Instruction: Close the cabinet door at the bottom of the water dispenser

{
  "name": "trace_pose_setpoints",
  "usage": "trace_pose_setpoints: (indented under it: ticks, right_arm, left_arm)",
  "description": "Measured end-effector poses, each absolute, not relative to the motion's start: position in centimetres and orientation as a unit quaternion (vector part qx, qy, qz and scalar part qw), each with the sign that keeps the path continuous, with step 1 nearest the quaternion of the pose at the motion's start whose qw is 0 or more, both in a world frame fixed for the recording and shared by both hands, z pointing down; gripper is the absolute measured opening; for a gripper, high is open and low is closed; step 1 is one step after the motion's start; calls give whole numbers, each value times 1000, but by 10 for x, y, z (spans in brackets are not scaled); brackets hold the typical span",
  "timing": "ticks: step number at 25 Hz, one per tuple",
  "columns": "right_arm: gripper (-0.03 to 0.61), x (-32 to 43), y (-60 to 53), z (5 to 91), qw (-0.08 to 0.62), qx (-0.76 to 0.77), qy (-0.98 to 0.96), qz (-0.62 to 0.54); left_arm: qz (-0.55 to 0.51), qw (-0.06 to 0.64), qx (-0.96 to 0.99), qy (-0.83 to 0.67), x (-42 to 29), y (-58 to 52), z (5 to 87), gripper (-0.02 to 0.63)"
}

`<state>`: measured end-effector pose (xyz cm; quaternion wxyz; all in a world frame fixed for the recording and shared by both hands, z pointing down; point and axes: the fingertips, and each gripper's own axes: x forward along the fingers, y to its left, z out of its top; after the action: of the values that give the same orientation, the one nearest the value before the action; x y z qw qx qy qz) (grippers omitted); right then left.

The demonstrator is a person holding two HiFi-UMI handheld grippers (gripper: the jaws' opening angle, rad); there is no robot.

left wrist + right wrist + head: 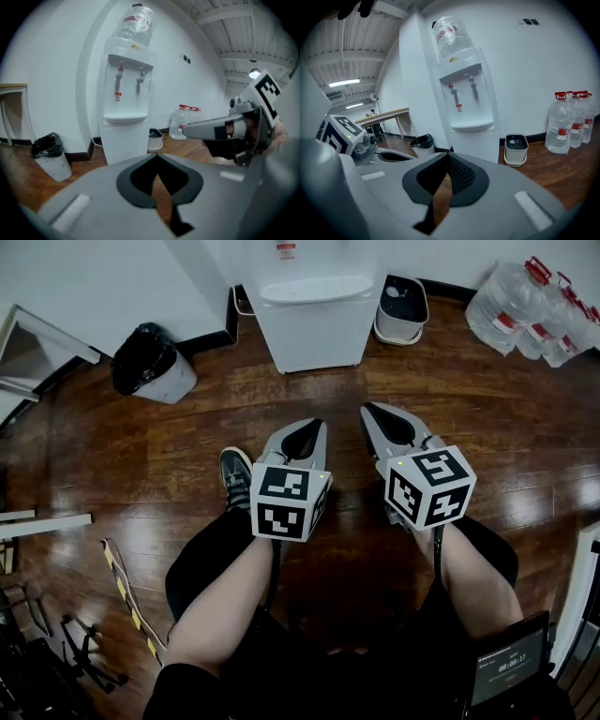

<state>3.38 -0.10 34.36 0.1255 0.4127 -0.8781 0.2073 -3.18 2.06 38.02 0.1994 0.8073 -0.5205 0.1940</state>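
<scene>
The white water dispenser (314, 320) stands against the far wall with a bottle on top (136, 21). Its bottom cabinet door (124, 143) lies flush with the body and looks closed; in the right gripper view the door (480, 145) shows the same flat front. My left gripper (316, 425) and right gripper (367, 410) hover side by side over the wood floor, well short of the dispenser and pointing at it. Both are shut with nothing between the jaws, as the left gripper (157, 155) and right gripper (449, 153) show in their own views.
A bin with a black bag (150, 362) sits left of the dispenser. A small white bucket (401, 307) stands to its right, with several water bottles (525, 310) beyond it. A table (384, 115) is at the far left. My shoe (234, 474) rests on the floor.
</scene>
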Motion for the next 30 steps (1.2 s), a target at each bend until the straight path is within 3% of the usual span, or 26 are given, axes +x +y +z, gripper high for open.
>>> trace_pose_setpoints:
  ticks: [4,13,30]
  right_arm:
    - [5,36,21,338,117,413,-881,196]
    - [5,33,63,342,118,409,-883,198]
    - [5,32,80,343,127,405,-887,181]
  left_arm:
    - [169,196,814,-520,-24,40,366,20]
    - [157,110,830,-524,-13,69,348,20]
    - [154,135,832,-516,-9,82,357,20]
